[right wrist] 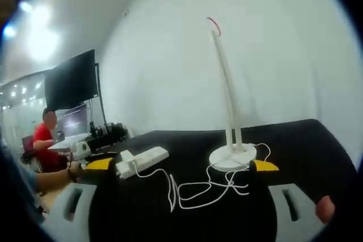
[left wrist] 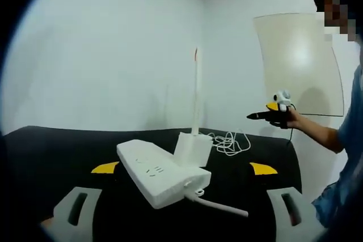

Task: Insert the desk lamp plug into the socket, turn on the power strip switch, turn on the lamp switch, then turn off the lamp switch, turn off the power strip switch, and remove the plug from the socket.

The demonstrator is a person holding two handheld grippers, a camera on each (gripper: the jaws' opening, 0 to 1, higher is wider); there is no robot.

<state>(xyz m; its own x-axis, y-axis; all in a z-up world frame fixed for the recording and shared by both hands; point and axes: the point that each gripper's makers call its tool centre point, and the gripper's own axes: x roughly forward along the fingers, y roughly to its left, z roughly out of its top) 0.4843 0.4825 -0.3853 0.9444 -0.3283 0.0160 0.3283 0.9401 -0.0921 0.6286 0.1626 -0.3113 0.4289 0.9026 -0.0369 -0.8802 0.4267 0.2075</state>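
Note:
A white power strip (left wrist: 159,174) lies on the black table (left wrist: 57,145), its sockets facing up with nothing plugged in, between the wide-apart jaws of my open left gripper (left wrist: 183,168). Behind it stands the white desk lamp (left wrist: 193,147) with its tall thin stem and a loose coil of cord (left wrist: 229,143). My right gripper (left wrist: 266,116) hovers at the right in a person's hand. In the right gripper view the lamp (right wrist: 231,154) stands ahead, its cord (right wrist: 198,190) tangled in front, and the power strip (right wrist: 142,160) lies to the left. My right gripper (right wrist: 182,165) is open and empty. I cannot make out the plug.
The strip's own thick cable (left wrist: 218,205) runs off its near end. A pale board (left wrist: 300,66) leans on the wall behind the table's right edge. A dark monitor (right wrist: 71,80) and a seated person in red (right wrist: 48,140) are far left. My left gripper (right wrist: 79,150) shows beside the strip.

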